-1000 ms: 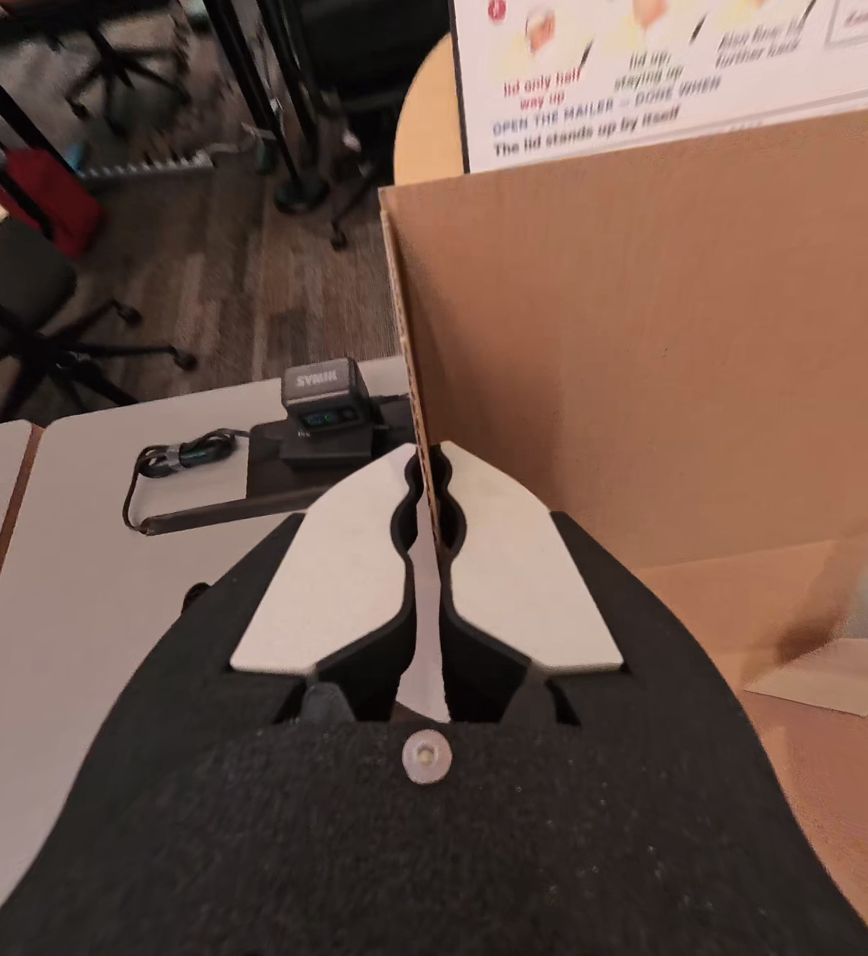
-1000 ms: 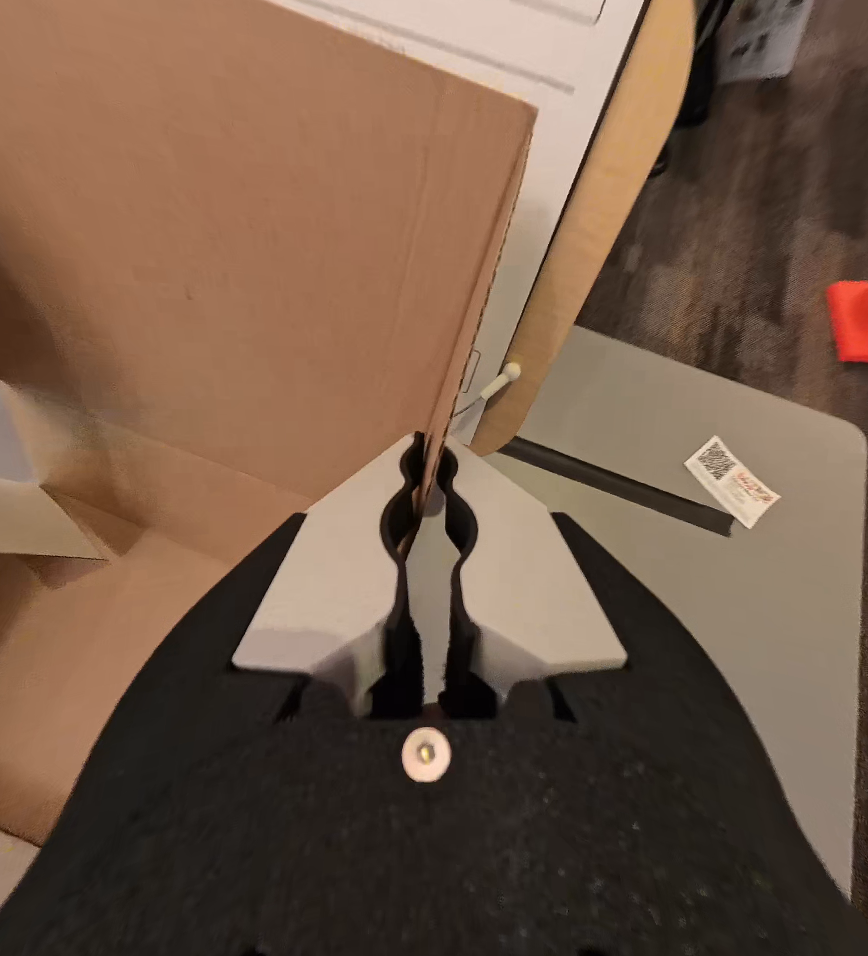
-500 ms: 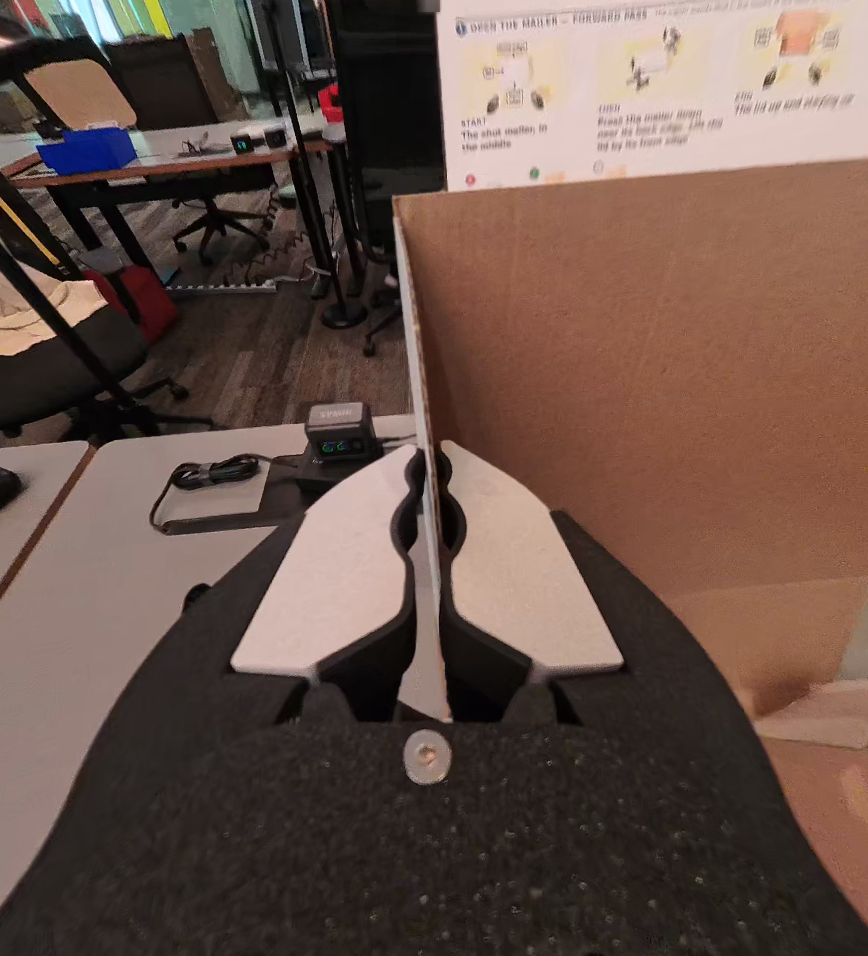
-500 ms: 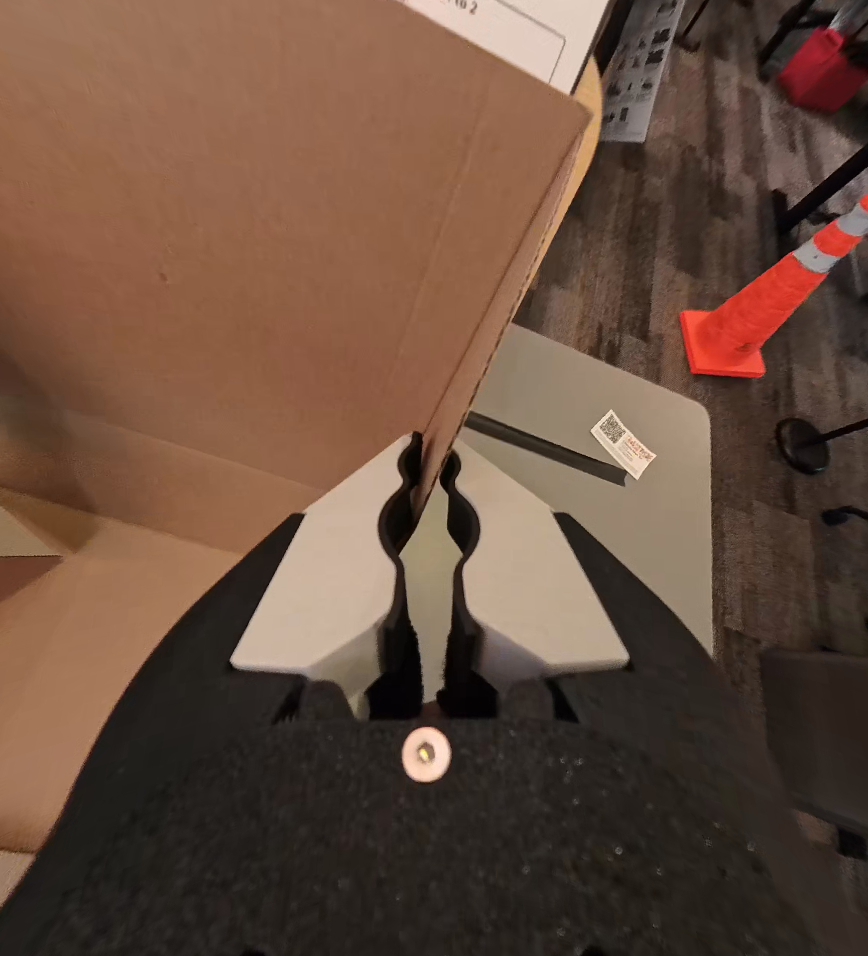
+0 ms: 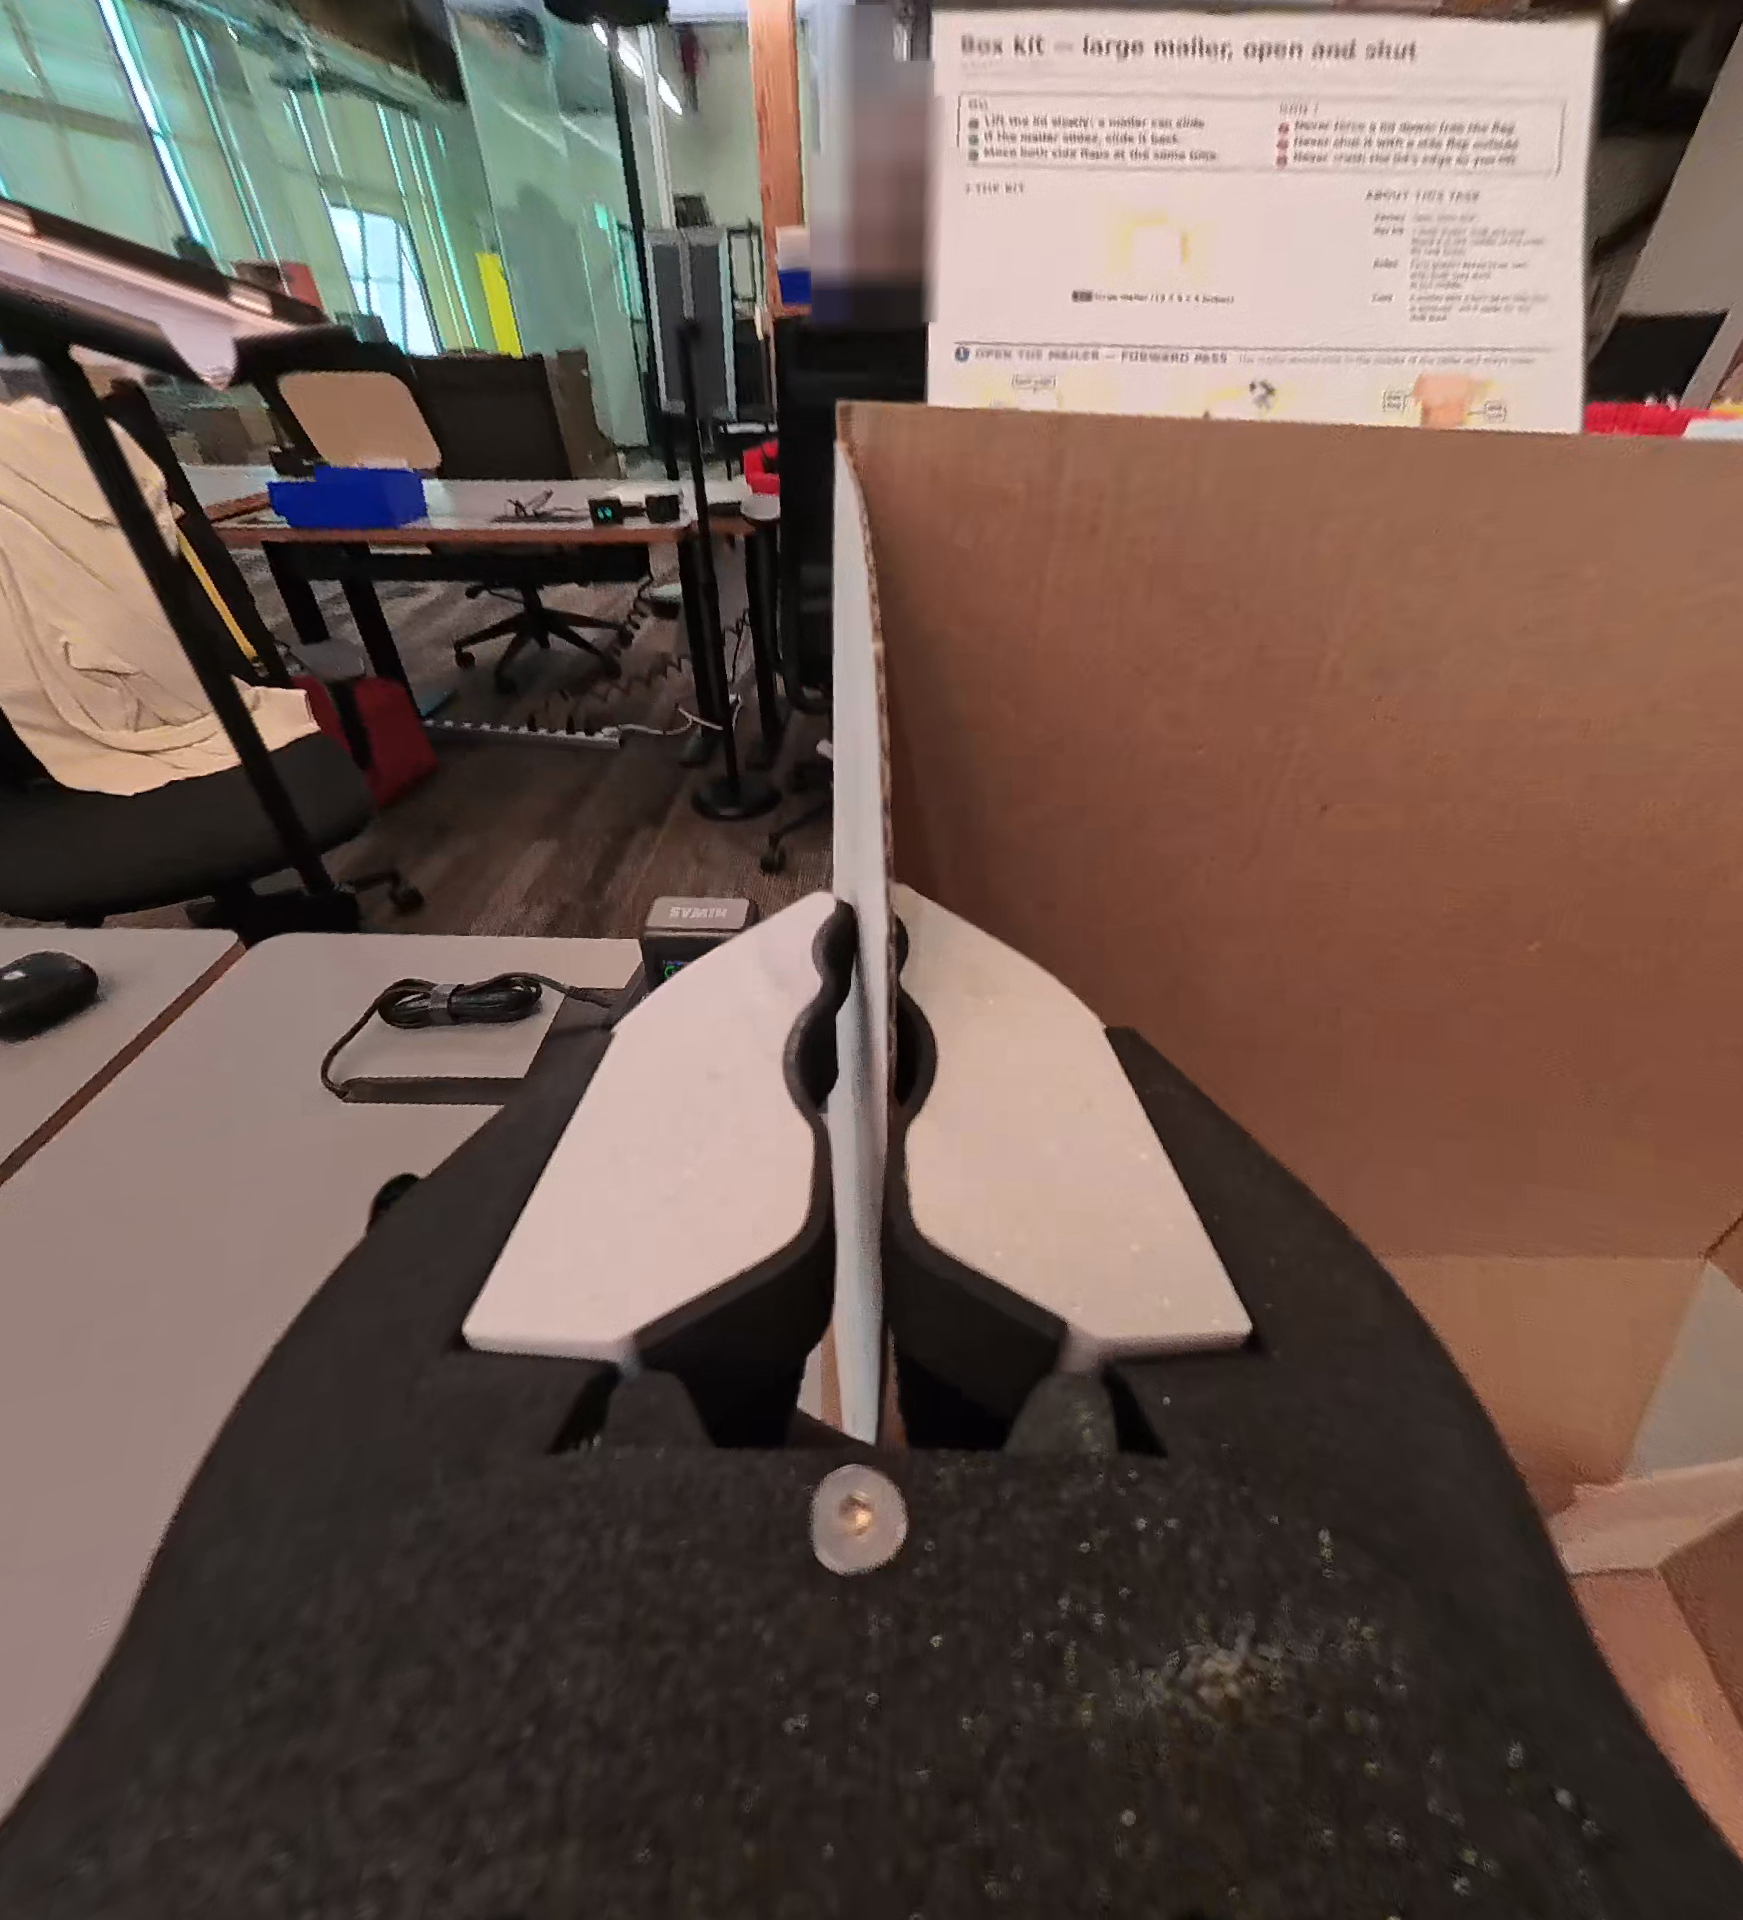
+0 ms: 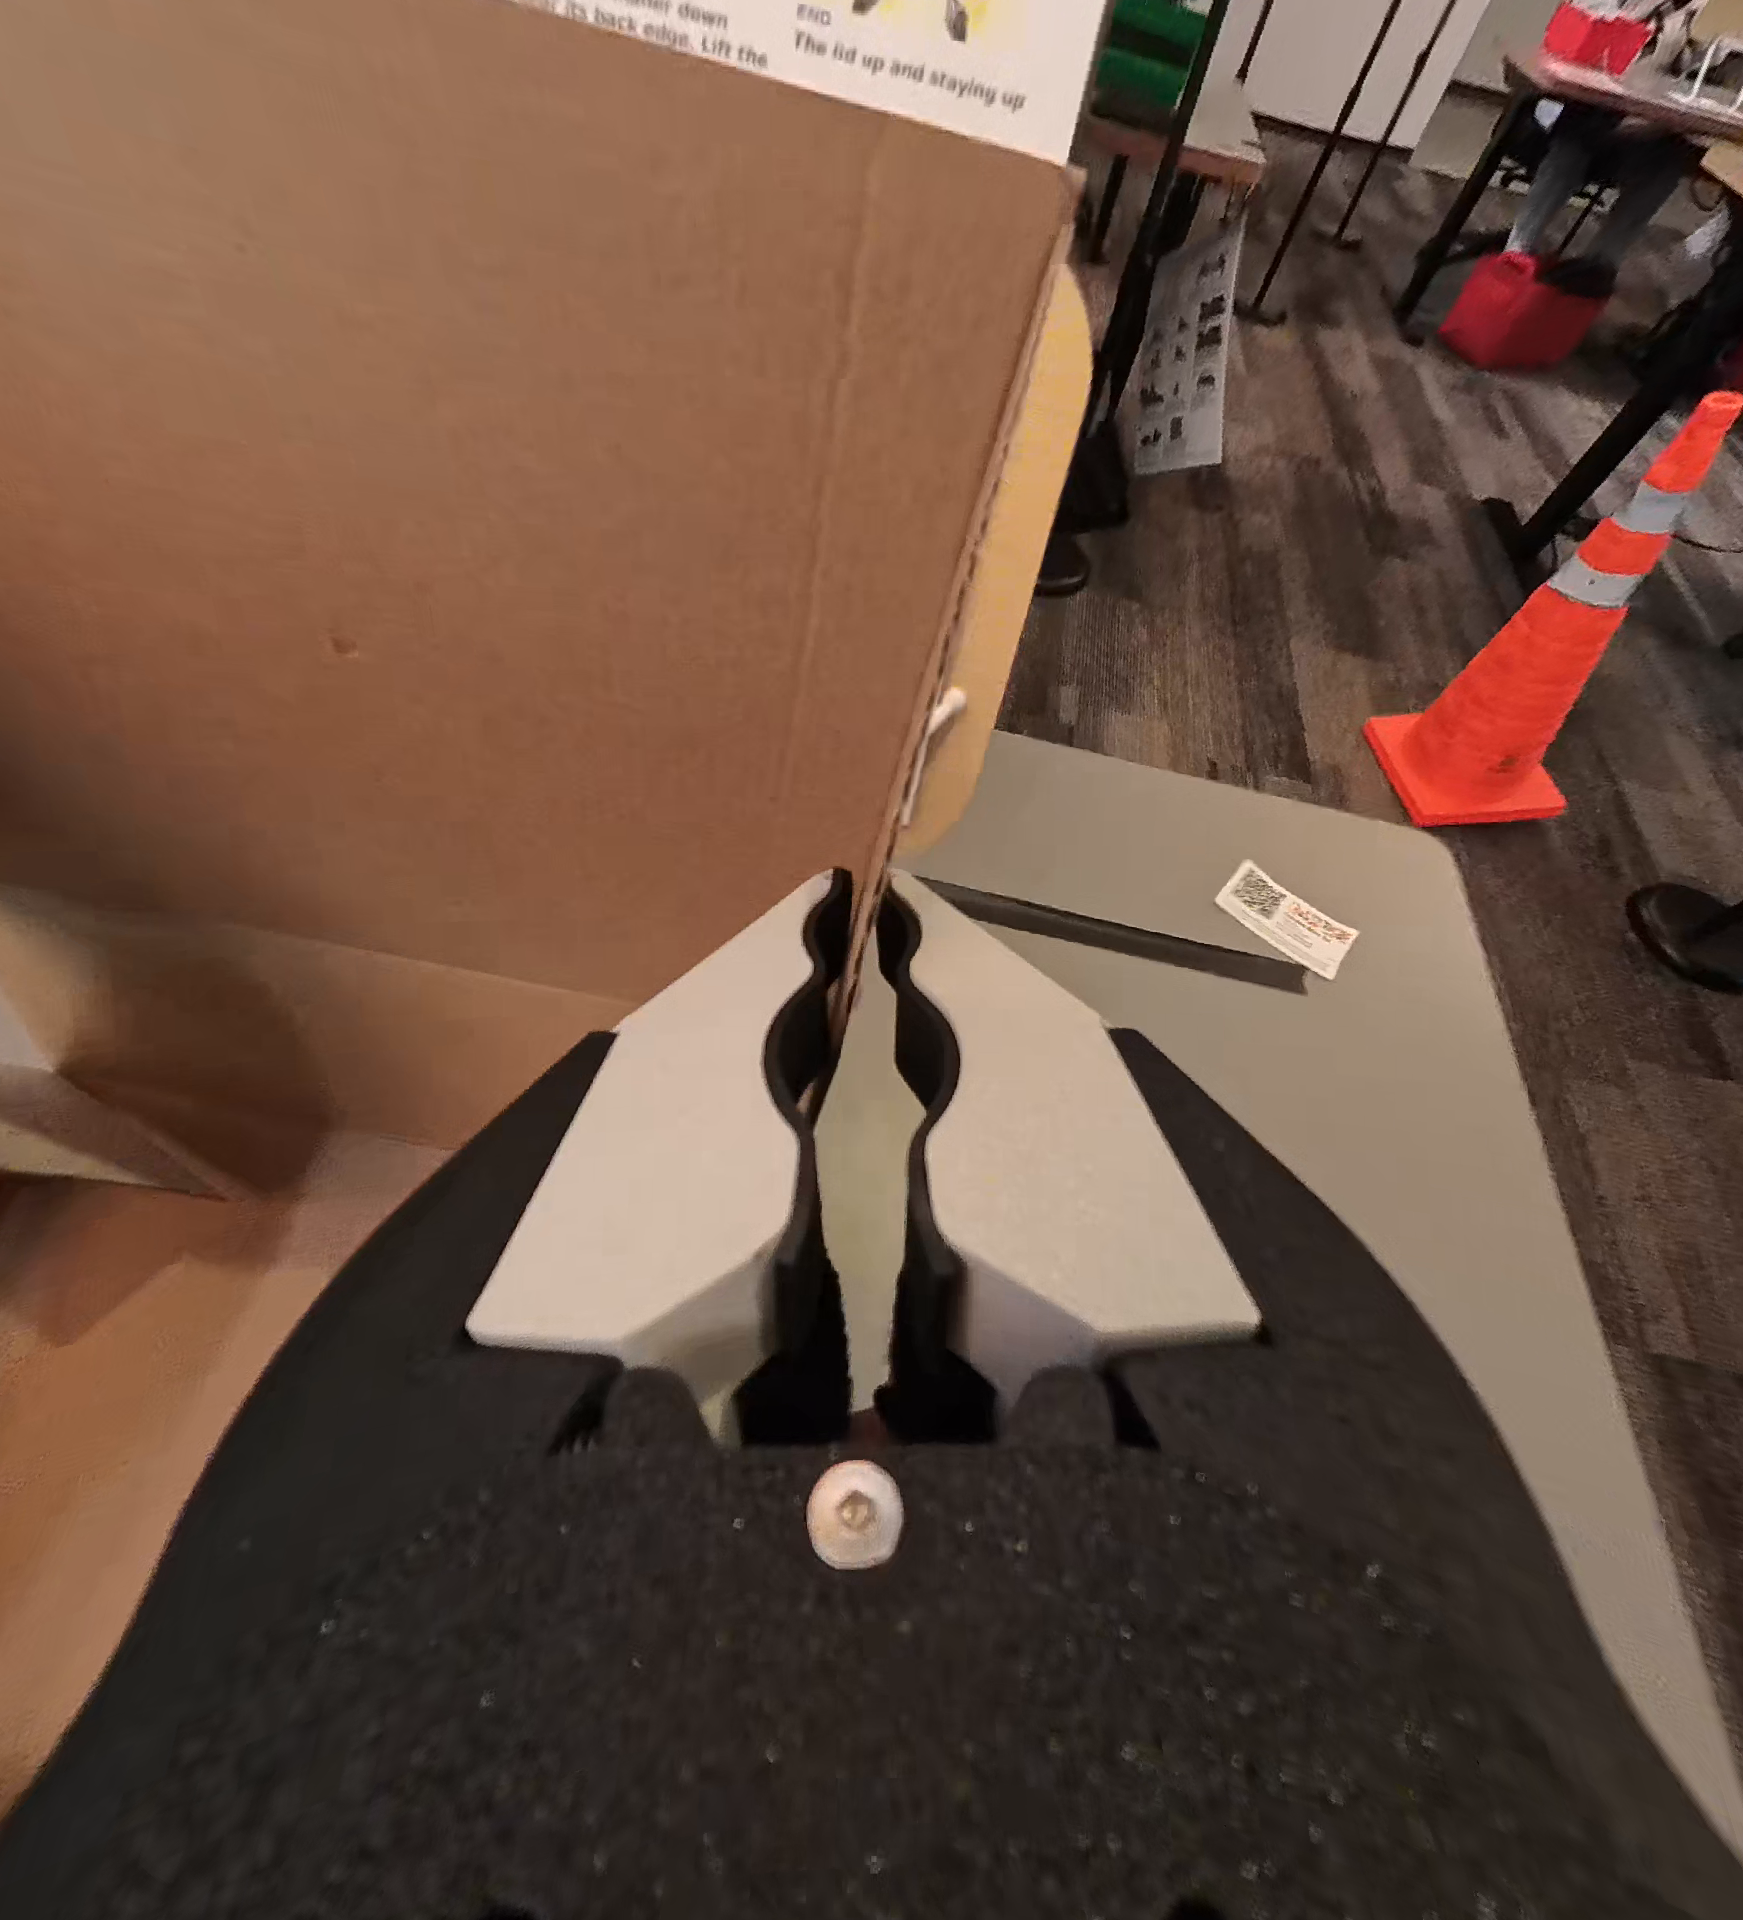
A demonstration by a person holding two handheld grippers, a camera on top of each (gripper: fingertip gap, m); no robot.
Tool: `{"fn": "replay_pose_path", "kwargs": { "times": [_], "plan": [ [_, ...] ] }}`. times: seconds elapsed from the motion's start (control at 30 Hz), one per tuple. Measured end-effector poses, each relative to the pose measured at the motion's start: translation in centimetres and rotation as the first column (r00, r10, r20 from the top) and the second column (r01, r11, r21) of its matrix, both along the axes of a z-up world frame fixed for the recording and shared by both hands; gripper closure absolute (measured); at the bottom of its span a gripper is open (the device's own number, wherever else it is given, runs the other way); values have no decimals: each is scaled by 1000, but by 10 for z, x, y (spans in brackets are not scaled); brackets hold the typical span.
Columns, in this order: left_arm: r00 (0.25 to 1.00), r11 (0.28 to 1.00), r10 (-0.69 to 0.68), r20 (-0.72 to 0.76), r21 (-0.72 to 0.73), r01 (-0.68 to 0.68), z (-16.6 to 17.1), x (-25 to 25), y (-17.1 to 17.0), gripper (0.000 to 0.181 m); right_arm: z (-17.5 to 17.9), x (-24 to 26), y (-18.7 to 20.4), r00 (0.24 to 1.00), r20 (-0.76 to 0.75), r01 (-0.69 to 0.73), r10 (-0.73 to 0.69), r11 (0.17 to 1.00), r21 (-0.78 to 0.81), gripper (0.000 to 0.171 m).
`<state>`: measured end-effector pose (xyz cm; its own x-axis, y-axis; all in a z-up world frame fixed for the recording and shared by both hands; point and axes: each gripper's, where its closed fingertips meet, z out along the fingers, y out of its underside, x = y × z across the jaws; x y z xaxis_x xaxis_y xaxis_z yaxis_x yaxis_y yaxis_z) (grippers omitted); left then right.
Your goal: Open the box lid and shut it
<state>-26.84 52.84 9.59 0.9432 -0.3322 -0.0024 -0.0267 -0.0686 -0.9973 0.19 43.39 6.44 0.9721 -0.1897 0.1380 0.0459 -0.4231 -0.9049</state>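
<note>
While the box lid stands raised and near upright, each of its side edges is pinched by a gripper.

The left edge, white on its outer face, is clamped between the closed jaws of the left gripper; the right edge is clamped by the right gripper. The open box floor is seen below on the grey table, with a printed sheet behind and an orange cone on the floor.

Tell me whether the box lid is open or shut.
Open: the lid stands upright, both grippers, left and right, clamping its side edges.
</note>
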Motion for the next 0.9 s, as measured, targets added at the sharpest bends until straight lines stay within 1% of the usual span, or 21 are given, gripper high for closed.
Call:
{"fn": "replay_pose_path", "kwargs": {
  "times": [0.13,0.27,0.3,0.37,0.47,0.57,0.6,0.67,0.7,0.73,0.77,0.8,0.83,0.9],
  "plan": [
    [999,1000,-5,38,27,4,-20,-7,-16,179,-18,-3,-13,999,-38,-8,9,999,46,168],
    [998,998,-56,9,-25,56,-52,-6,-27,179,-45,2,-25,999,-40,5,-4,999,32,169],
    [998,998,-64,6,-23,64,-57,-7,-30,179,-47,2,-27,999,-48,0,3,998,69,169],
    [996,996,-91,-4,2,91,-57,-11,-40,179,-48,1,-35,997,-80,-6,16,993,120,169],
    [991,992,-124,-42,-2,125,-57,-17,-51,179,-51,-2,-45,996,-75,-46,57,989,139,168],
    [987,987,-160,-25,-4,159,-57,-23,-61,179,-71,-5,-53,991,-84,-96,104,991,94,155],
    [987,987,-161,-27,-4,161,-58,-24,-63,179,-81,-7,-55,989,-77,-121,126,990,70,151],
    [986,987,-161,-52,-1,161,-58,-25,-66,179,-110,-5,-60,990,-55,-134,133,991,-13,149],
    [985,988,-155,-69,-2,156,-58,-24,-66,179,-126,-2,-62,991,-37,-133,131,989,-62,151],
    [985,988,-153,-82,-3,154,-58,-23,-67,179,-141,-1,-64,991,-20,-133,132,985,-110,155],
    [983,987,-160,-88,-6,160,-58,-20,-68,178,-155,0,-65,992,-5,-129,130,980,-153,164],
    [982,985,-171,-84,-11,171,-58,-17,-69,176,-163,2,-63,993,12,-114,117,981,-160,169],
    [980,983,-183,-74,-17,182,-58,-15,-71,174,-162,2,-61,994,14,-108,111,986,-127,169],
    [970,970,-239,-33,-38,238,-59,-11,-77,163,-161,2,-60,996,-20,-93,91,988,-121,170]
  ]
}}
